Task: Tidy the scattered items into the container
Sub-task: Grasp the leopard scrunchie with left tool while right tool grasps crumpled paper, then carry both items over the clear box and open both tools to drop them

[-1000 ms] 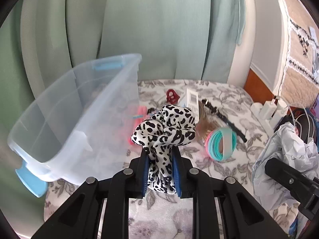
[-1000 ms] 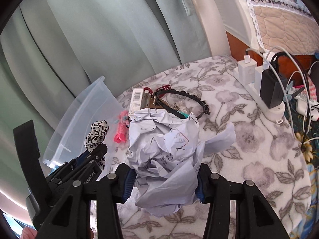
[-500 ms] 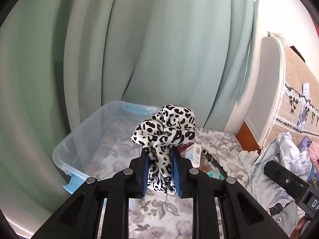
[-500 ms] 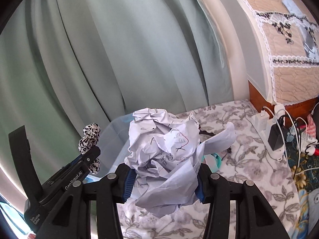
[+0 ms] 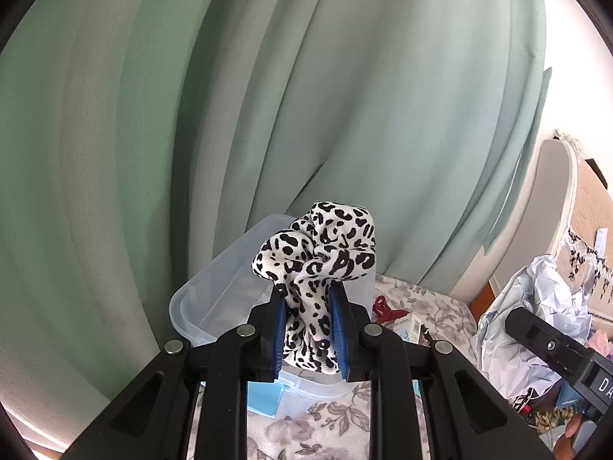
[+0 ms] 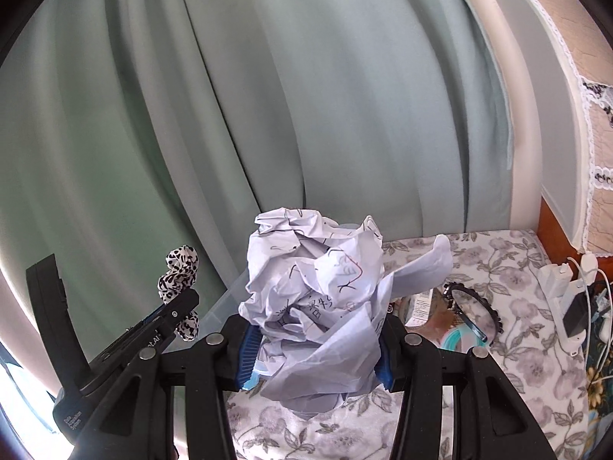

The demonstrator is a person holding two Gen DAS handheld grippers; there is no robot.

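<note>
Presently listed, largest first. Curtain (image 5: 345, 96): green drapery, backdrop only. Worktop (image 6: 498, 268): floral-cloth surface carrying the remaining clutter. Container (image 5: 214, 299): clear plastic bin at the worktop's far left edge beside the curtain, open-topped, seemingly to take drops from above. Crumpled paper (image 6: 314, 299): bulky wad filling the right tongs (image 6: 314, 356), which are spread wide round it and raised above the worktop, probably for carrying to the container. Scrunchie (image 5: 318, 268): leopard-print, pinched narrowly in the left tongs (image 5: 308, 329), held high just before the container. Headband (image 6: 471, 306), red clip (image 5: 387, 308), small box (image 5: 410, 324): lying loose, yet to be collected.
</note>
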